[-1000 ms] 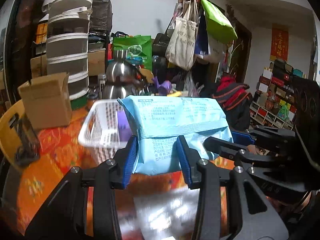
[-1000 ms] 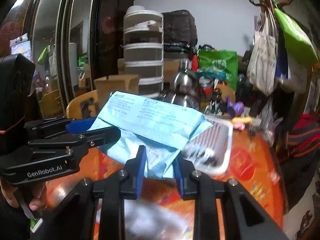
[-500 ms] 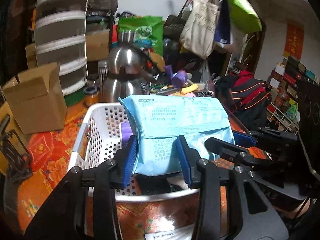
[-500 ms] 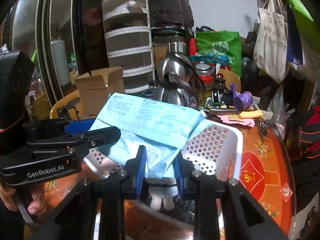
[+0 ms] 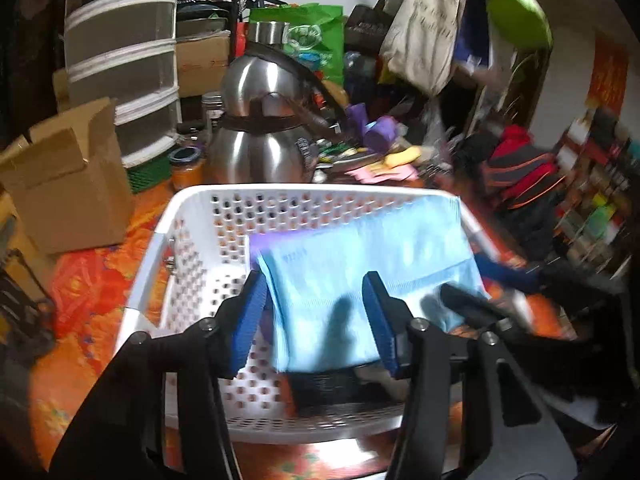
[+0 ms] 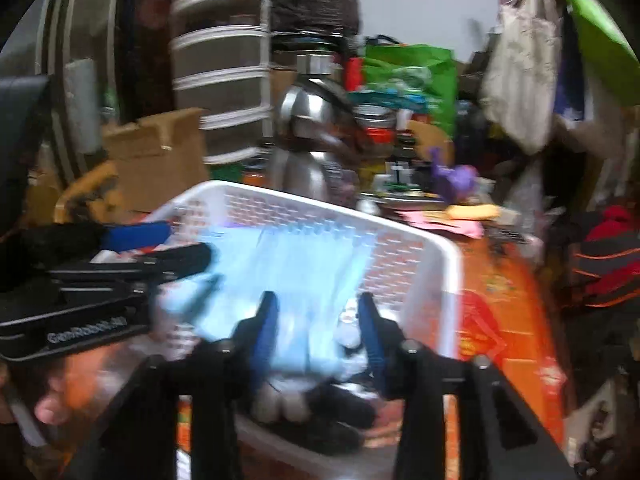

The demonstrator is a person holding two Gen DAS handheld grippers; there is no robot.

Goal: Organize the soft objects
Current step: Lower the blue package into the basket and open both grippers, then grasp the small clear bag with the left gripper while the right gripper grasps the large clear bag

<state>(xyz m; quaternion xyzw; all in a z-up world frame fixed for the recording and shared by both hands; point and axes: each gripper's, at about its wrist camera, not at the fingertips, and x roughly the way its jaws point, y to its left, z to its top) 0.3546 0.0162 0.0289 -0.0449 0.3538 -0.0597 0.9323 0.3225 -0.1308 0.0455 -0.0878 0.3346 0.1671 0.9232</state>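
The pale blue soft plastic-wrapped pack (image 5: 360,276) looks light, squashy and a little slick, so I judge it best pinched along its near edge, where the wrap bunches. It lies inside the white perforated plastic basket (image 5: 200,248) on the orange-patterned table (image 5: 84,280), towards the right. The left tongs (image 5: 316,316) and right tongs (image 6: 316,334) both stand spread apart over it, gripping nothing.

Both wrist views close above white basket (image 5: 192,216) (image 6: 448,264) — facing kettle (image 5: 256,148) (image 6: 308,136), shared clutter behind.
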